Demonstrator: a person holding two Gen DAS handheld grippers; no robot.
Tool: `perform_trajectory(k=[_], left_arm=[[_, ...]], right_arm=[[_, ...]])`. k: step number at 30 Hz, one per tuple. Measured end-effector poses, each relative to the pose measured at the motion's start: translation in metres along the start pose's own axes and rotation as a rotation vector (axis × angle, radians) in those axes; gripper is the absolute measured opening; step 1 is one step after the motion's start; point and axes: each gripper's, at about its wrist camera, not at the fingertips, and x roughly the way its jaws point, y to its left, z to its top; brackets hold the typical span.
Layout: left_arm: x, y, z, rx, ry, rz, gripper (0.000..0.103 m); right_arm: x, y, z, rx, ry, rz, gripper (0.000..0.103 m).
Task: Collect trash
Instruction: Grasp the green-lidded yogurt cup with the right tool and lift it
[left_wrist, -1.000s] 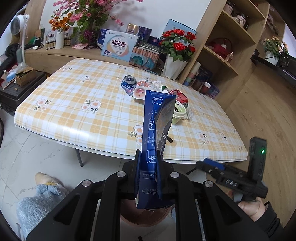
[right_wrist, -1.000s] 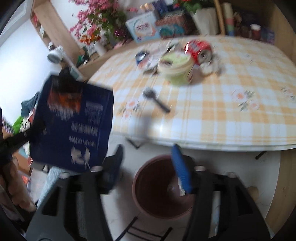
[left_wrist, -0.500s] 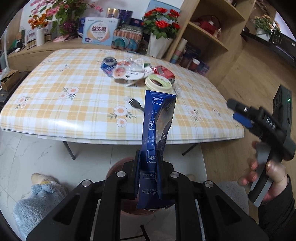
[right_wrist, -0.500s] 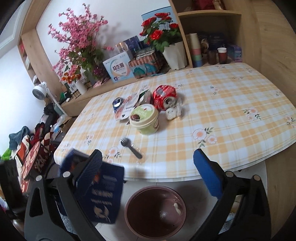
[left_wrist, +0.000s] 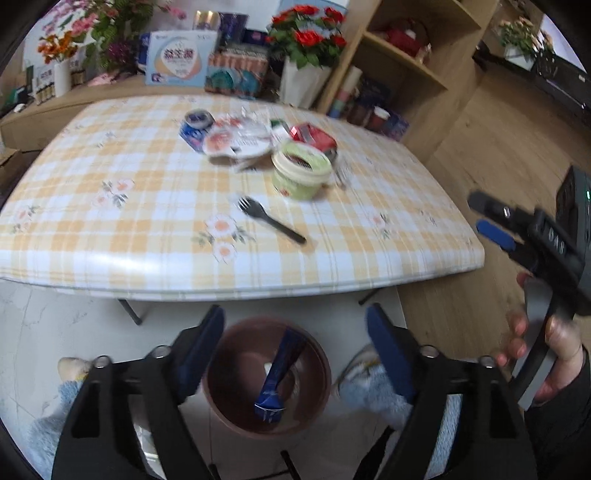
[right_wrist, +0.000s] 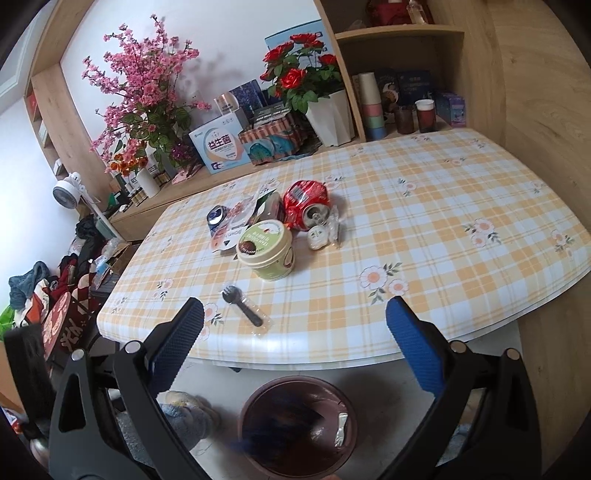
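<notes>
The brown bin on the floor, just below the table's near edge, already has a blue packet inside it, standing on end against the wall, and the right wrist view shows a small scrap of silver foil in there too. So the job looks started but nowhere near done.

Most of the rubbish is still on the table. A black plastic fork lies alone close to the near edge. Further in, toward the middle, a pale green tub stands upright, with a crushed red can on its side just behind it. Beside the can sit a small white lid or cap and some clear wrapping. To the tub's left there is a flattened wrapper and a blue can. I count at least six pieces left to clear, and the fork seems the easiest next pick.

The left gripper hangs over the bin with its jaws opening, the blue pads well apart and touching nothing; the packet sits below them, free. The right gripper is spread fully wide and empty, aimed over the near edge of the table toward the fork and tub, with the bin under it.
</notes>
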Motion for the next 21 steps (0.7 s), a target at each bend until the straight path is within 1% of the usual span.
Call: perform_trajectory(k=[1,2,3,5,10,13,17,19,21], left_arm=[[-0.006,0.005,0.005,-0.012,-0.031,0.024,0.095],[-0.010,0.009,0.009,-0.022,-0.054,0.042,0.097],[-0.015,0.015,0.014,-0.035,-0.079,0.066,0.097],[-0.020,0.026,0.023,-0.050,-0.101,0.118,0.097],[-0.031,0.050,0.038,-0.066,-0.153,0.191,0.097],[-0.036,0.065,0.043,-0.072,-0.170,0.224,0.097],[-0.036,0.084,0.051,-0.080,-0.180,0.247,0.097],[-0.033,0.094,0.058,-0.084,-0.183,0.253,0.097],[-0.028,0.100,0.064,-0.081,-0.187,0.257,0.097]], right_arm=[[-0.002,0.000,0.001,-0.003,-0.005,-0.010,0.097],[-0.002,0.000,0.002,-0.006,-0.005,-0.015,0.097],[-0.003,-0.001,0.002,-0.007,-0.006,-0.021,0.097],[-0.003,-0.001,0.003,-0.012,-0.010,-0.036,0.097],[0.004,0.001,0.002,-0.046,0.007,-0.041,0.098],[0.010,0.004,0.000,-0.073,0.016,-0.033,0.098],[0.020,0.005,0.001,-0.100,0.007,-0.034,0.098],[0.033,0.003,0.005,-0.089,0.036,-0.033,0.098],[0.047,0.000,0.010,-0.075,0.066,-0.013,0.098]])
